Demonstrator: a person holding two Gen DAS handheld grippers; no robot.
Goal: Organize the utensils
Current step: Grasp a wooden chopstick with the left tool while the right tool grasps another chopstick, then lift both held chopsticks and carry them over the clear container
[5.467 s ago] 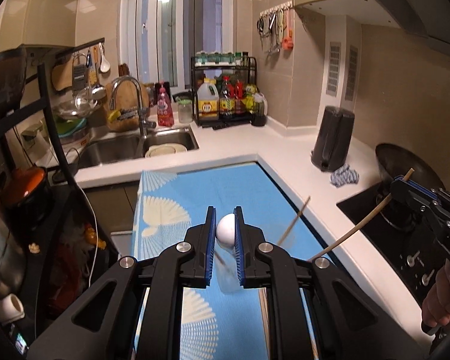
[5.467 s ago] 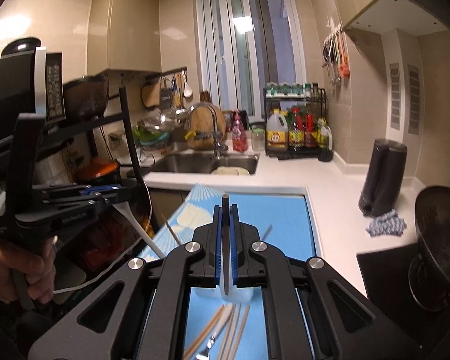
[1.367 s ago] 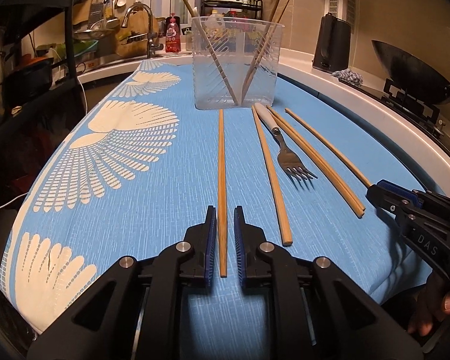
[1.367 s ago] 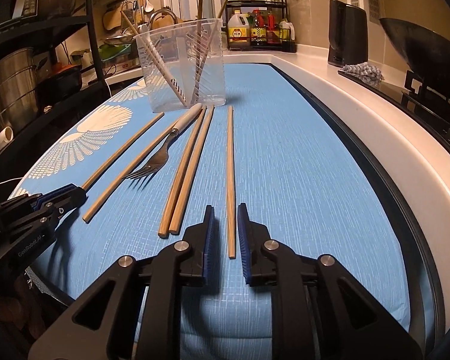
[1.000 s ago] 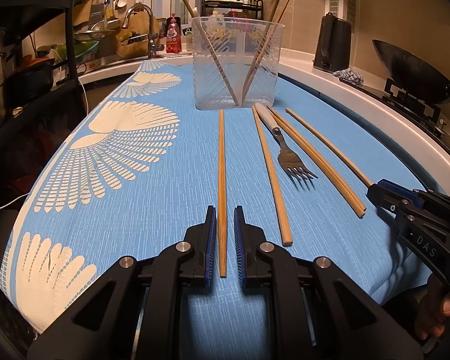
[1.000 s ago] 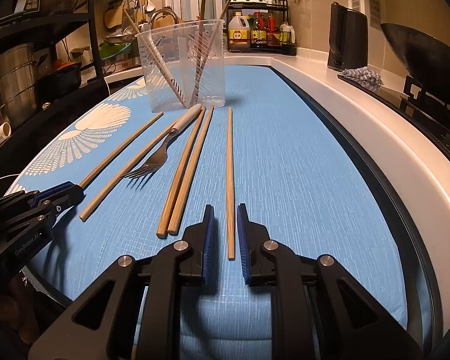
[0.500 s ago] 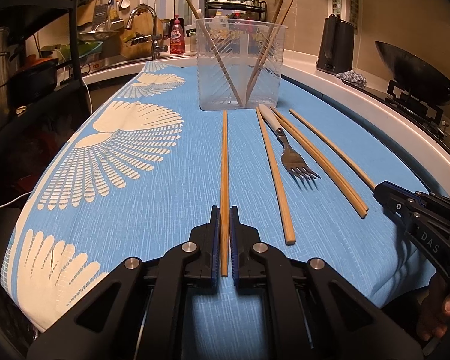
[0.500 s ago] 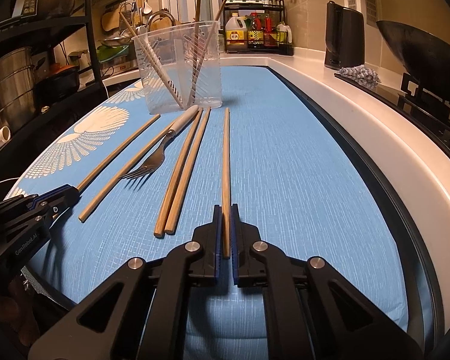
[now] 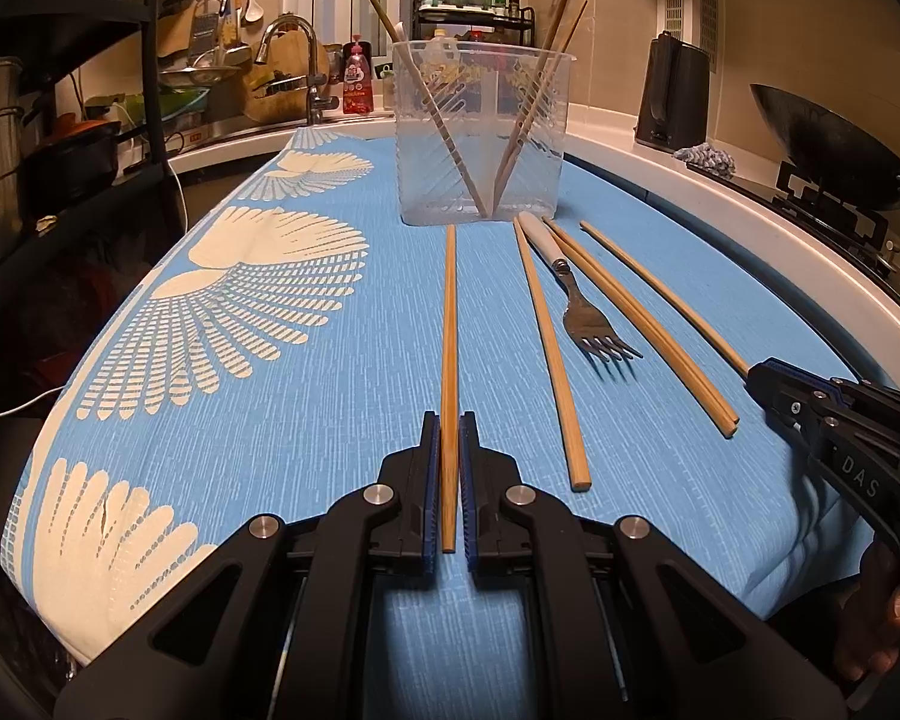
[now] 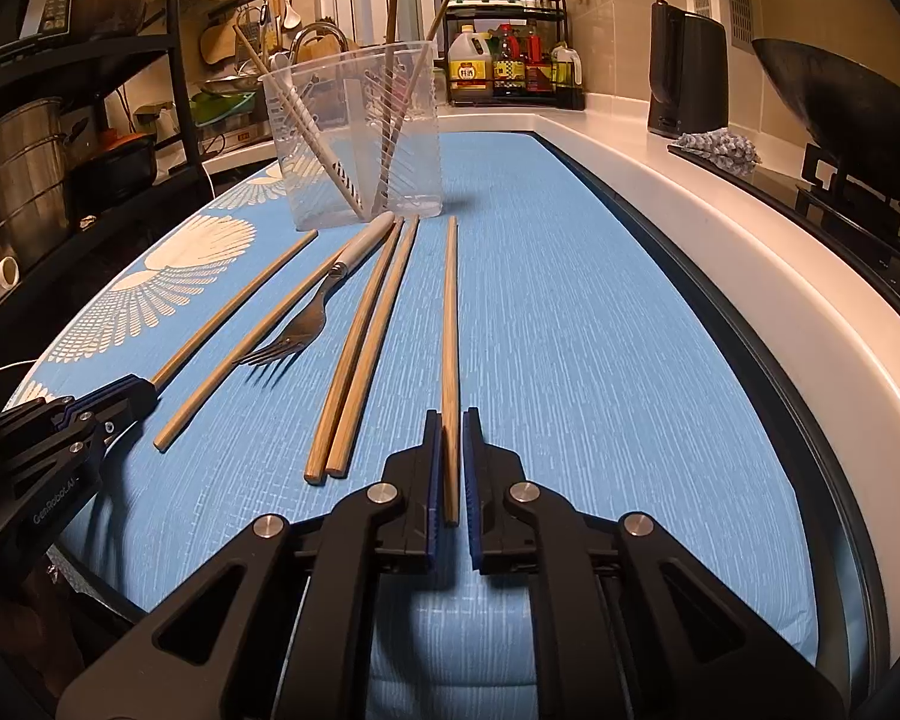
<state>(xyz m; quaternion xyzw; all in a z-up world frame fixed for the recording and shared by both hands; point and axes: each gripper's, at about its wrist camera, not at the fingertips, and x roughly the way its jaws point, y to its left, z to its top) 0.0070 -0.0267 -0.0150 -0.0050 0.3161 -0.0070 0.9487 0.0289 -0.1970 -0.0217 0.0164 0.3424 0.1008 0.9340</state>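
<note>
Each claw grips the near end of one chopstick lying on the blue cloth over the bench (image 9: 570, 126). The left claw (image 9: 449, 450) has just been closing and is clamped on the leftmost chopstick (image 9: 449, 324); the right claw (image 10: 450, 450) has likewise just been closing on the rightmost chopstick (image 10: 450, 312), with the stick between its pads.

Both sticks point straight ahead from their claws, long axis running away toward the clear plastic cup (image 9: 483, 132), with their far tips just short of its base. So the coming move likely turns on lifting each stick by its near end and swinging it upright over the cup's rim; held so far from the middle, the long free end may droop or twist.

Count on the cloth: five loose chopsticks, the two held ones plus a single (image 9: 549, 360) left of the fork and a touching pair (image 9: 642, 324) right of it, and one fork (image 9: 576, 300), its tines toward the claws. In the cup stand three chopsticks and one white-handled utensil (image 10: 306, 114), its working end not clear to tell.
</note>
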